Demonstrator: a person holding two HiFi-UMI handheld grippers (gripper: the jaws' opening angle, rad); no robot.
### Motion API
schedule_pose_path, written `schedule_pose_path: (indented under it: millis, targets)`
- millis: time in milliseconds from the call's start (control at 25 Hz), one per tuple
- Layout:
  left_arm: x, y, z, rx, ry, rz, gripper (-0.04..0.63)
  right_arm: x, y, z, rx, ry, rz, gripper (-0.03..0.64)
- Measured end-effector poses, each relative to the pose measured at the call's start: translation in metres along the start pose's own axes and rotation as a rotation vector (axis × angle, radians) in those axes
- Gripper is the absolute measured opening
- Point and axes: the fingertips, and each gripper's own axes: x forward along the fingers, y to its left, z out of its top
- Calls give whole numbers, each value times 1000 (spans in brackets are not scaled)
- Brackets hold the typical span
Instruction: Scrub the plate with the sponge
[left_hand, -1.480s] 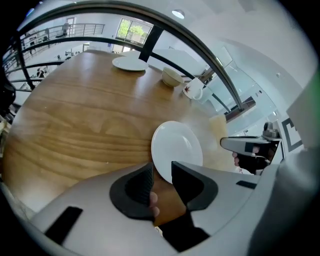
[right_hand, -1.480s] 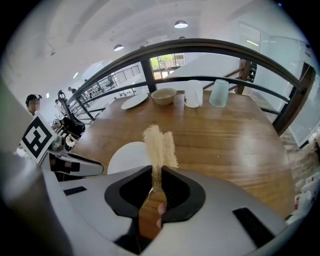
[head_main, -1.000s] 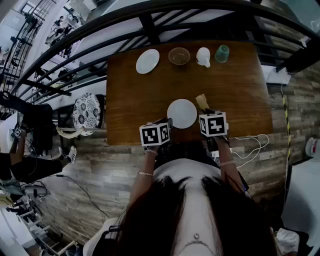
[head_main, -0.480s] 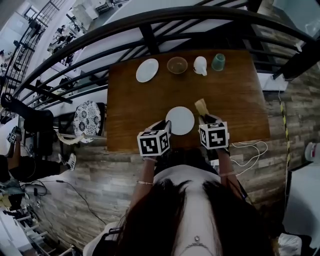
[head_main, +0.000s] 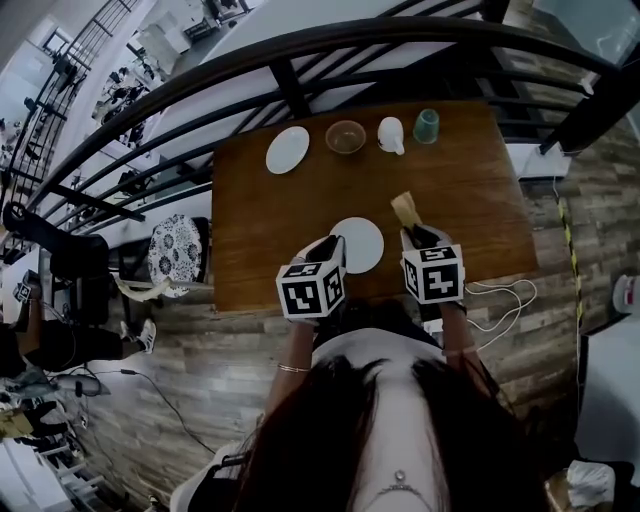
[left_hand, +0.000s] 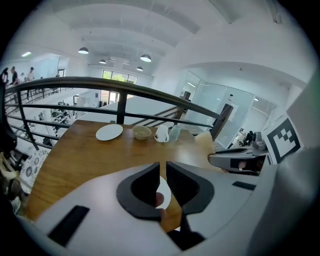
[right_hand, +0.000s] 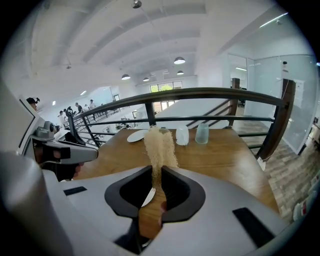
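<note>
A white plate (head_main: 360, 245) hangs over the near middle of the wooden table (head_main: 470, 190). My left gripper (head_main: 332, 248) is shut on its left rim. In the left gripper view the jaws (left_hand: 163, 172) stand almost together, with the white plate (left_hand: 163, 194) showing in the slit. My right gripper (head_main: 415, 235) is just right of the plate, shut on a beige fibrous sponge (head_main: 404, 208). The sponge (right_hand: 159, 145) sticks up out of the right gripper (right_hand: 156, 175). The right gripper's side view (left_hand: 235, 161) also shows the sponge (left_hand: 202, 141) from the left.
Along the table's far edge stand a second white plate (head_main: 288, 149), a brown bowl (head_main: 345, 136), a white jug (head_main: 390, 134) and a green cup (head_main: 427, 125). A dark railing (head_main: 300, 45) runs behind the table. A white cable (head_main: 500, 290) lies on the floor at right.
Both grippers have risen toward the head camera, their marker cubes looking larger. The plate came up with the left gripper and the sponge with the right.
</note>
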Motion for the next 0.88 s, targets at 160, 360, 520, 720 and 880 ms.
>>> schedule_pose_path:
  millis: [160,360,520,720,880]
  targets:
    - [1,-11,10,22,-19,-6,48,-4,-4,8,-13,-19,2,75]
    - [-2,-21,13,34,-38,-10,46,-8,-7,5,-32,-19,12,75]
    - [-3,-25,14,27,-49,-10,46,-8,-11,-1,-40,-7,18,75]
    - [-6,-26,13,20,-45,-5,46,-7,-11,-9,-54,20,21,74]
    - [-8,-27,12,16,-43,-8,46,-7,-10,-13,-54,31,26,74]
